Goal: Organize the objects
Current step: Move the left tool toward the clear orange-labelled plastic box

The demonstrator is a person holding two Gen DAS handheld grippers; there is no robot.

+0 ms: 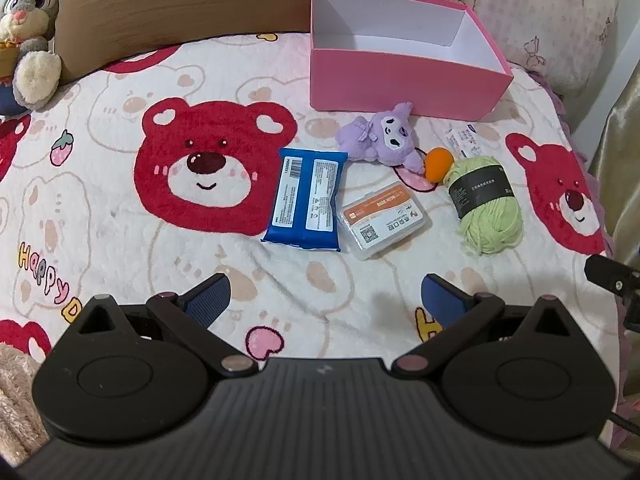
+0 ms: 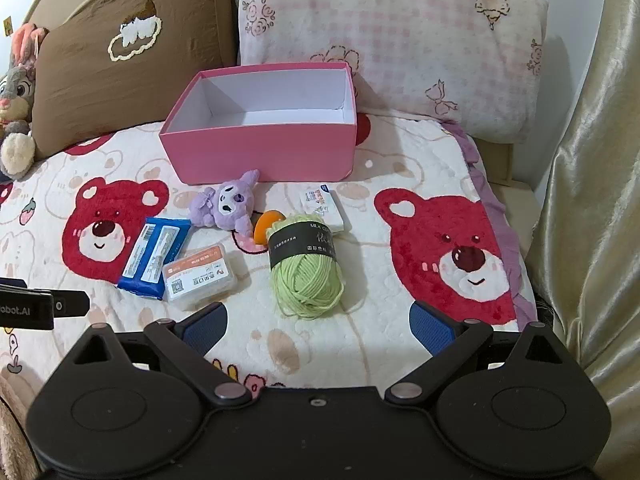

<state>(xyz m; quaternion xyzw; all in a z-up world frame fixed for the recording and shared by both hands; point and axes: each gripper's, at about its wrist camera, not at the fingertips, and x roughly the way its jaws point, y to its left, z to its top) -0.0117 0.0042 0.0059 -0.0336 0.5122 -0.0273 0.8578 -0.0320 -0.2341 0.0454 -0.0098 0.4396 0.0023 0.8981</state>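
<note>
An empty pink box (image 1: 400, 80) (image 2: 260, 152) stands open on the bear blanket. In front of it lie a purple plush (image 1: 384, 136) (image 2: 228, 204), a blue wipes pack (image 1: 308, 198) (image 2: 156, 256), a clear plastic case (image 1: 384, 220) (image 2: 200, 278), an orange ball (image 1: 438, 164) (image 2: 266, 224), a green yarn skein (image 1: 484, 204) (image 2: 306, 272) and a small white packet (image 1: 466, 140) (image 2: 322, 206). My left gripper (image 1: 326, 300) is open and empty, just short of the wipes and case. My right gripper (image 2: 318, 324) is open and empty, just short of the yarn.
A brown pillow (image 2: 128, 68) and a pink checked pillow (image 2: 392, 40) lean behind the box. A grey bunny plush (image 1: 28, 36) (image 2: 16, 112) sits at far left. The bed's edge and a gold curtain (image 2: 592, 200) are at right.
</note>
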